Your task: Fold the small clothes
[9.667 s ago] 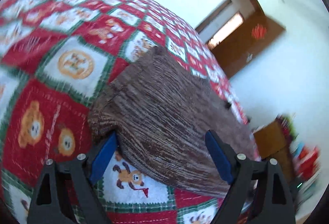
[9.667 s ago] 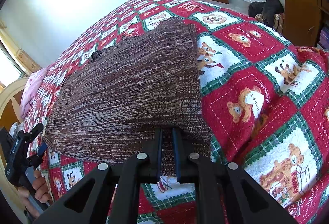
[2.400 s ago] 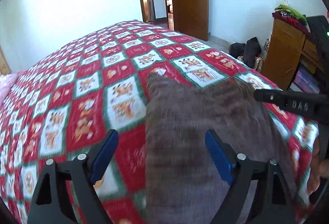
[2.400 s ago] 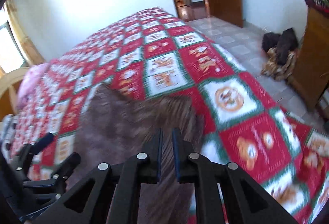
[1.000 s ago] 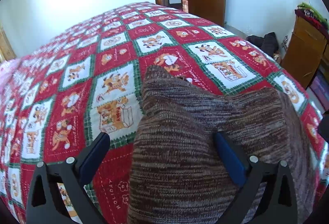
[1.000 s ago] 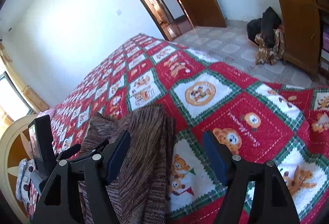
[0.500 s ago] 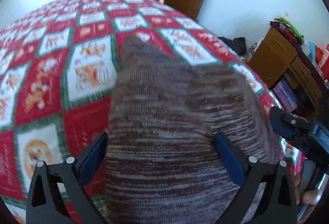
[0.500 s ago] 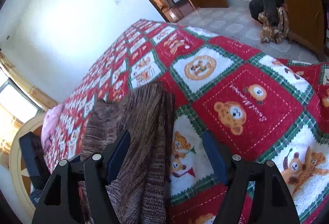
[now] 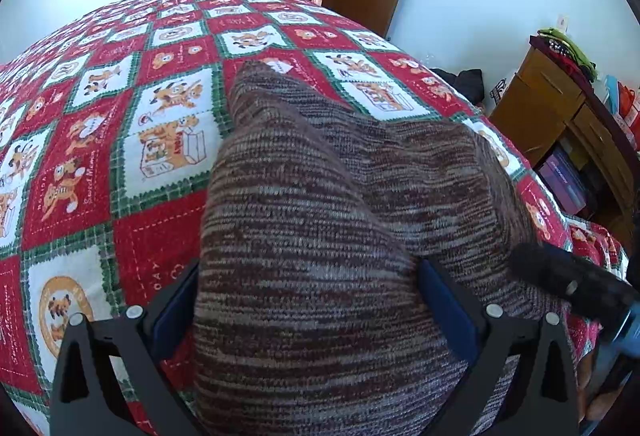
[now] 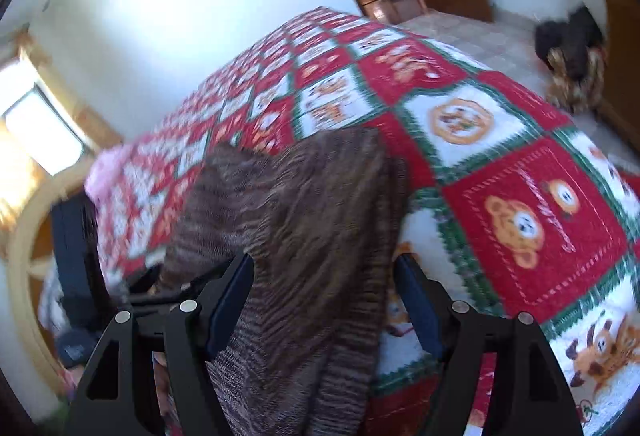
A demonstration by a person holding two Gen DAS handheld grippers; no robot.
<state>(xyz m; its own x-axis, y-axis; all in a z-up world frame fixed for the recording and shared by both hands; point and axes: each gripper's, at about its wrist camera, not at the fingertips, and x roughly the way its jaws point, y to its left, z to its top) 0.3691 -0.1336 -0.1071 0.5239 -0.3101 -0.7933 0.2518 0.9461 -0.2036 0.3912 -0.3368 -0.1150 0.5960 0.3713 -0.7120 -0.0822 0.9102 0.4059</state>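
I have let go — both claws, left claw (image 9: 308, 300) and right claw (image 10: 324, 300), now gape over the folded sweater (image 9: 340, 216); next fold can start.

Each hand-held gripper (image 9: 308, 300) (image 10: 324, 300) has black triangular arms, silver screws and 2 blue pads.

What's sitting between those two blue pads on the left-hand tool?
A fold of the brown knit sweater fills the gap between the left gripper pads, lying on the red patchwork quilt. The left wrist view shows it.
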